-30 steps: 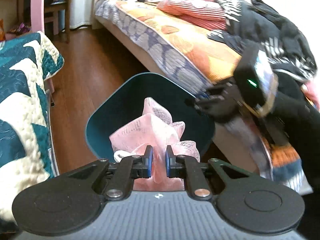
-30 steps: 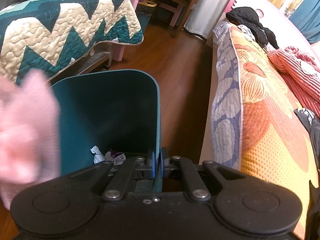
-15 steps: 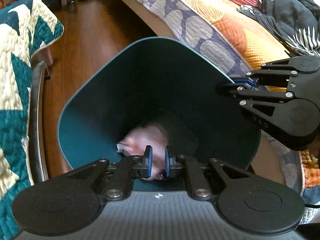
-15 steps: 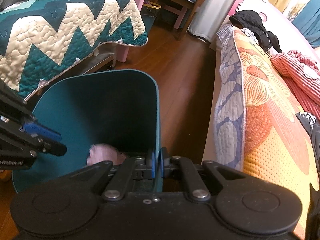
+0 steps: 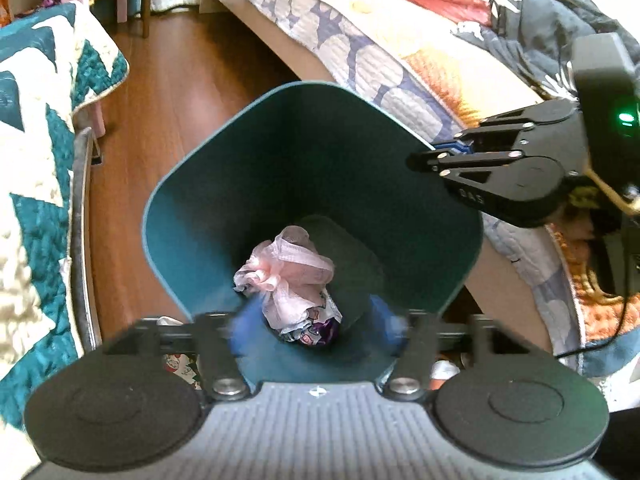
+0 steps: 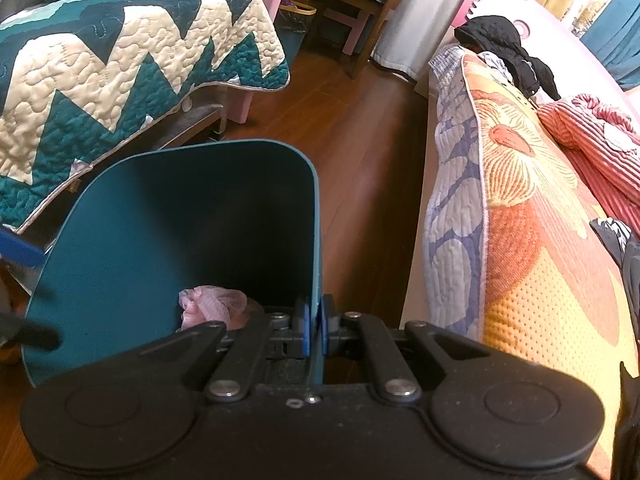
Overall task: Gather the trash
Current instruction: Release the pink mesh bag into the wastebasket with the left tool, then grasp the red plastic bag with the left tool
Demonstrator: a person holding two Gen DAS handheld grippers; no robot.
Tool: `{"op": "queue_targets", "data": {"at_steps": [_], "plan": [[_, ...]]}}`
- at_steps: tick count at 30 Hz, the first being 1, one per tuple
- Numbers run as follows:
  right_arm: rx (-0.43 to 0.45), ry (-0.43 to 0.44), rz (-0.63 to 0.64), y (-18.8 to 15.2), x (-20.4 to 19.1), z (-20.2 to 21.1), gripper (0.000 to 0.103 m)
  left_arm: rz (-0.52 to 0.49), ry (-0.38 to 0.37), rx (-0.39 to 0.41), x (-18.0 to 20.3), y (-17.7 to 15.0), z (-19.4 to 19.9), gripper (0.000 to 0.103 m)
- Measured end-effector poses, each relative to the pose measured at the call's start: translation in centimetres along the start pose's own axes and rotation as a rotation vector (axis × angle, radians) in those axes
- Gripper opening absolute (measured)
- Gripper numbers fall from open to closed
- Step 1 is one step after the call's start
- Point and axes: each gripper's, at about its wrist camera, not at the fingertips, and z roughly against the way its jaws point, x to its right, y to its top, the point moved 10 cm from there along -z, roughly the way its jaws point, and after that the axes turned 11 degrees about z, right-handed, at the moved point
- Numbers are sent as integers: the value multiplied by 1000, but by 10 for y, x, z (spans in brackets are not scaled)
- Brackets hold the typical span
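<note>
A teal trash bin [image 5: 280, 152] stands on the wood floor between two beds. A pink crumpled bag [image 5: 290, 268] lies at its bottom on other wrappers; it also shows in the right wrist view [image 6: 212, 304]. My left gripper [image 5: 316, 320] is open and empty just above the bin's mouth, its fingers blurred. My right gripper [image 6: 314, 324] is shut on the bin's right wall [image 6: 316, 240] at the rim, and shows in the left wrist view [image 5: 452, 152].
A bed with an orange and blue quilt [image 6: 520, 208] and piled clothes [image 5: 560, 20] lies right of the bin. A teal zigzag quilt [image 6: 100, 72] covers the bed on the left. A chair [image 6: 348, 0] stands at the far end of the floor strip.
My left gripper carried the pink bag over the bin, lowered it inside, then opened; the bag dropped to the bottom. My right gripper kept its hold on the bin's wall.
</note>
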Motion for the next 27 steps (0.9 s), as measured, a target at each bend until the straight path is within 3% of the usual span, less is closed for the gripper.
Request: {"op": "queue_targets", "data": {"at_steps": [3, 5, 12, 15, 23, 27], "plan": [[-1, -1, -3, 0, 1, 0, 6, -12, -9, 7, -1, -7, 10, 74], [-1, 0, -4, -1, 1, 0, 6, -30, -11, 1, -2, -16, 15, 83], [-4, -4, -4, -1, 0, -2, 6, -122, 17, -47, -9, -59, 13, 89], [-3, -4, -4, -1, 1, -2, 6, -114, 26, -136, -16, -86, -6, 99], [2, 3, -8, 1, 0, -2, 6, -147, 136, -448, -50, -190, -79, 99], [3, 5, -11, 1, 0, -1, 6, -157, 172, -551, -67, -231, -101, 99]]}}
